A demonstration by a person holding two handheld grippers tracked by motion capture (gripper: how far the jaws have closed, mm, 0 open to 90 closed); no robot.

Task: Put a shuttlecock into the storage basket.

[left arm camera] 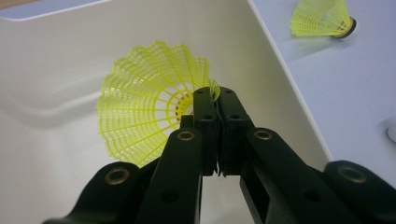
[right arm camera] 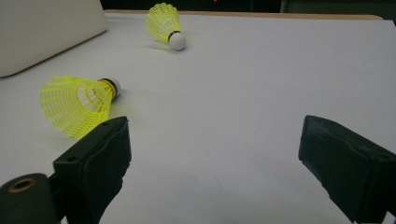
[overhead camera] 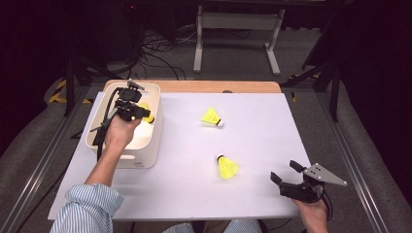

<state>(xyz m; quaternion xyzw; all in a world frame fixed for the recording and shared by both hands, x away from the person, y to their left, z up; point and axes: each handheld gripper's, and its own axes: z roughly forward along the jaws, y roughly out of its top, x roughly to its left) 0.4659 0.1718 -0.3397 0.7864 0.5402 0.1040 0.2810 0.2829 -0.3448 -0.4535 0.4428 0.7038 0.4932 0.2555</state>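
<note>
At 5 o'clock we see the right gripper spread wide over bare table. Nearer centre, 2 yellow mesh shuttlecocks lie well apart: one with its cork toward 11, one with cork toward 4. At 10, the left gripper pinches a third shuttlecock's skirt rim inside the cream bin.

High view: we look forward and down from above, taking in the whole desk and the floor beyond. Left gripper view: very close, aimed down into the bin, desk at right. Right gripper view: low over the desk, facing the bin's corner. We find both loose shuttlecocks shared by the high and right gripper views.
</note>
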